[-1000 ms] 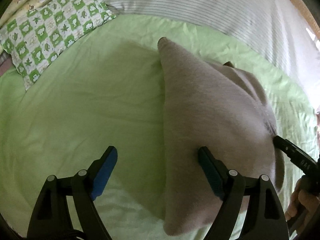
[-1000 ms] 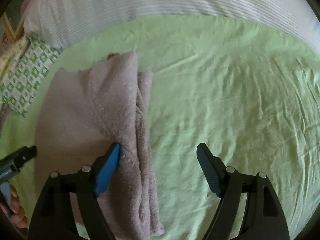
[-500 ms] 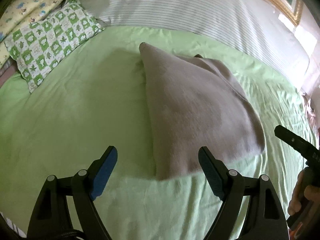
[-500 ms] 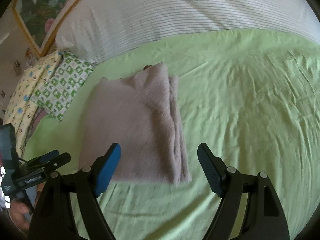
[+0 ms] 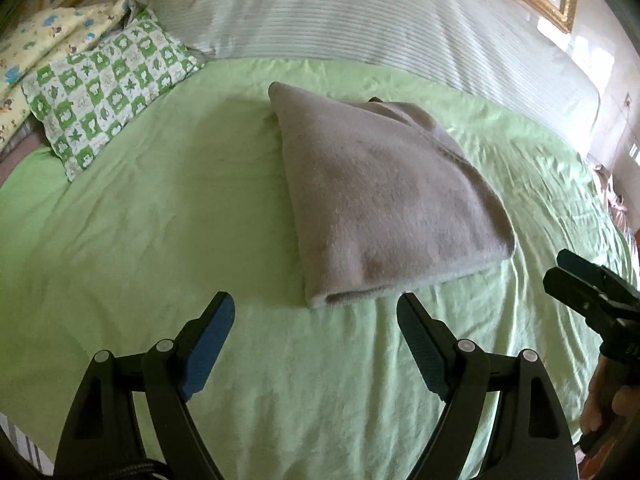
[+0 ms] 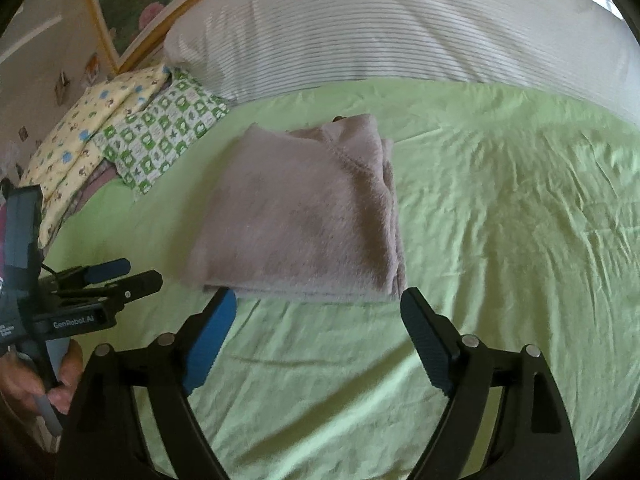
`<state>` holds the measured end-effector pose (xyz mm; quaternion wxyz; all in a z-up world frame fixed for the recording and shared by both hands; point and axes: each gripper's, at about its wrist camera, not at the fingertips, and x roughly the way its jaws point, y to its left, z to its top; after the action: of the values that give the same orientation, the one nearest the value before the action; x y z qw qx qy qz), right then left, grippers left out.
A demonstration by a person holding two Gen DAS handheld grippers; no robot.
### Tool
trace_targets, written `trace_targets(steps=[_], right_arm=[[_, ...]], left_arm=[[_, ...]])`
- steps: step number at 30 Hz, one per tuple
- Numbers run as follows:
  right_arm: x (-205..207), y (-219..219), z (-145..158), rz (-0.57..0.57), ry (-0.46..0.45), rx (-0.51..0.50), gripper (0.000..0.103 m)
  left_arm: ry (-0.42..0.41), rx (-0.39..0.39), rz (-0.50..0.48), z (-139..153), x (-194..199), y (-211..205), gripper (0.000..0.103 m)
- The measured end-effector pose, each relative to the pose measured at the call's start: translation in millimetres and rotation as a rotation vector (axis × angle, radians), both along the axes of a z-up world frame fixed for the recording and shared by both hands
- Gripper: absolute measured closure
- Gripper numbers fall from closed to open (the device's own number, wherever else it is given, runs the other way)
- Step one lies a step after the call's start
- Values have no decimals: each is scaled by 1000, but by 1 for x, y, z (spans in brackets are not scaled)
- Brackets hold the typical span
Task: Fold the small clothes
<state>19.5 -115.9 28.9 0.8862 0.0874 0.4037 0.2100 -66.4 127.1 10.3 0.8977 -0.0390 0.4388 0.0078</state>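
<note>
Bed (image 5: pixel 160 240) with green sheet is filling most of both views, serving as the flat folding surface. Striped white pillow (image 5: pixel 360 12) is lying across the top of the frame; checked green pillow (image 5: pixel 108 92) is sitting at upper left, out of the way. Folded pinkish-grey garment (image 5: pixel 384 200) is lying flat at centre, edges squared, apparently finished. Left gripper (image 5: pixel 316 344) is hovering at lower centre, jaws spread, holding nothing. Right gripper (image 6: pixel 316 340) is hovering just short of the garment's near edge, jaws opening, nothing between them.
</note>
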Motion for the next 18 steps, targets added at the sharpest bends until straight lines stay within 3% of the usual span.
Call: trace_targets(steps=[9, 18], right_arm=[[-7, 3, -4, -17, -10, -24, 15], [-7, 8, -8, -17, -22, -25, 14]], left_arm=[[-23, 46, 10, -6, -7, -5, 17], [-24, 42, 0, -6, -2, -2, 16]])
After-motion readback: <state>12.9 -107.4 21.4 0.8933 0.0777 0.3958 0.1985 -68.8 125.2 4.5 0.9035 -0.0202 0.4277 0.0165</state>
